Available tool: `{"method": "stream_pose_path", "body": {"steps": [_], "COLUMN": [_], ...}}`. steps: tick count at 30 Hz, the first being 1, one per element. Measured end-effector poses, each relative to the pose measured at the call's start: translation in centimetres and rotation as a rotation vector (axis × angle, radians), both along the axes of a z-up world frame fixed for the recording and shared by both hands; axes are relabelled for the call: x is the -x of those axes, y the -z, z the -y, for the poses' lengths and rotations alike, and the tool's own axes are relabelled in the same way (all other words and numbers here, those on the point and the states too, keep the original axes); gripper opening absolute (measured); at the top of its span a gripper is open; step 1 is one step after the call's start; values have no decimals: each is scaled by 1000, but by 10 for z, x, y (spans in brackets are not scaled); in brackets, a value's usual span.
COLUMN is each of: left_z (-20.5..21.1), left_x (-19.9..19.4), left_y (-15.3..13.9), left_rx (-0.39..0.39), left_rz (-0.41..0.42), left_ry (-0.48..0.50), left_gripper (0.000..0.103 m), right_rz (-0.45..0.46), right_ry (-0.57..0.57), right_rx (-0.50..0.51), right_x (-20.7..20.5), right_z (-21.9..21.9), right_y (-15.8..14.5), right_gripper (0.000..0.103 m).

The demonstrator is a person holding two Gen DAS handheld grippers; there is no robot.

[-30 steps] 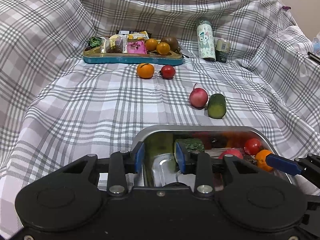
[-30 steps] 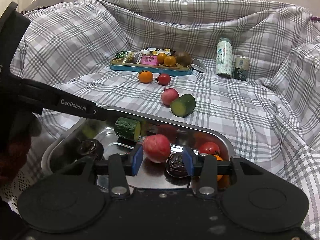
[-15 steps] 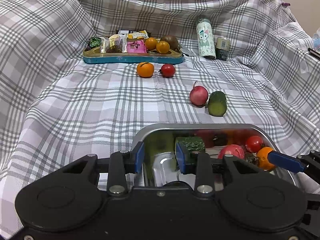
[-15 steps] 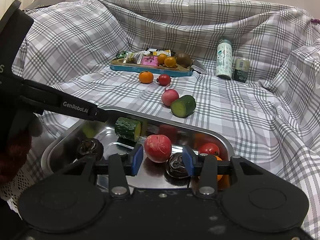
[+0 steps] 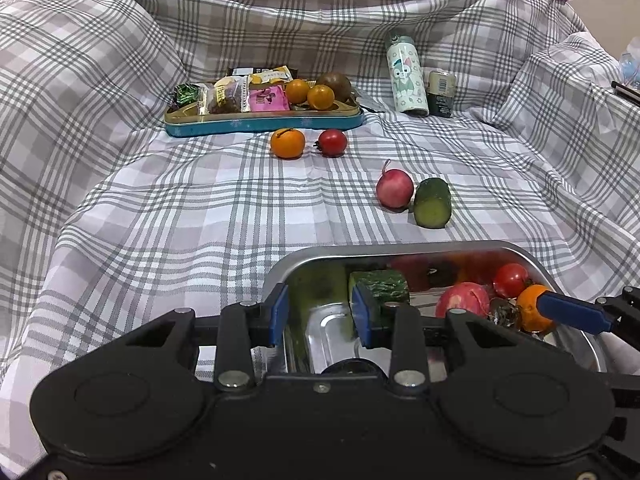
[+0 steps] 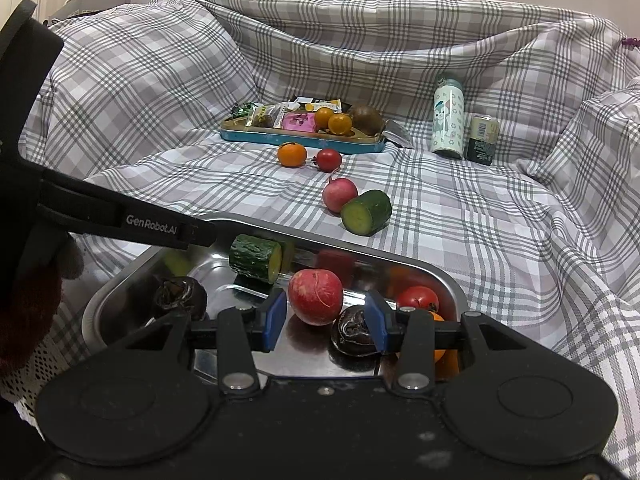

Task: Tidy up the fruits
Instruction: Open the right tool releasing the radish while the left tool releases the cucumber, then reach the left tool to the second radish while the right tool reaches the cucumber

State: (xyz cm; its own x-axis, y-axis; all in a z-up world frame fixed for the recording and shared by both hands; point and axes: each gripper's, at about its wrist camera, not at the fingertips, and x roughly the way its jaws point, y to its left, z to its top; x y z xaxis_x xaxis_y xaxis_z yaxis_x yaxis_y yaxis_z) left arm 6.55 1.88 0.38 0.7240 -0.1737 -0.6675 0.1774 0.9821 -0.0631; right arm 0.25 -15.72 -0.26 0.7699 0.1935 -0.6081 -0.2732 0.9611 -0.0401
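Left wrist view: the left gripper (image 5: pixel 319 312) is hovering at the bottom centre of the frame, its blue fingers (image 5: pixel 277 313) spread apart and grasping nothing, over the near left end of a steel tray (image 5: pixel 320 258). Just beyond the right finger a cut cucumber piece (image 5: pixel 380 285) is lying in the tray, and toward the lower right a red radish (image 5: pixel 462 300), a red tomato (image 5: pixel 510 280) and an orange fruit (image 5: pixel 530 312) are sitting together. One blue finger of the right gripper is reaching in from the right edge, up against that orange fruit.

Right wrist view: the right gripper (image 6: pixel 326 326) is sitting at the bottom centre, fingers released and wide, with the radish (image 6: pixel 316 296) lying just beyond the gap between them, ungripped. A dark wrinkled fruit (image 6: pixel 354 330) is resting against the right finger, and another dark fruit (image 6: pixel 180 296) is lying at the tray's left end. The left gripper's black arm is crossing the left of the frame.

Farther up, in mid-frame, a second radish (image 5: pixel 394 189) and a second cucumber piece (image 5: pixel 432 202) are lying side by side on the checked cloth (image 5: pixel 160 220). Beyond them a tangerine (image 5: pixel 287 143) and a small tomato (image 5: pixel 332 142) are sitting just in front of a blue tin tray (image 5: pixel 260 124), which is holding snack packets, two orange fruits and a brown fruit. In the upper right a cartoon-printed bottle (image 5: pixel 406 74) is standing beside a small can (image 5: pixel 441 94).
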Motion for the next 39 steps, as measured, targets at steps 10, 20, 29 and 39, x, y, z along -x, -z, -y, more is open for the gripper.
{"method": "stream_pose_path", "body": {"steps": [10, 20, 29, 39], "left_z": [-5, -9, -7, -14], "left_x": [4, 4, 4, 2], "left_y": [-4, -4, -5, -5], "left_rx": [10, 2, -19, -7], "left_rz": [35, 23, 30, 24], "left_ry": [-49, -101, -122, -181], "left_gripper": [43, 43, 43, 43], "right_rz": [2, -13, -71, -124], "right_ry": [26, 59, 162, 203], "right_rx": [-17, -46, -84, -119], "right_x": [-2, -5, -19, -42], "right_z": [3, 7, 19, 31], "right_y": [-1, -7, -6, -8], "right_gripper": [45, 45, 45, 46]}}
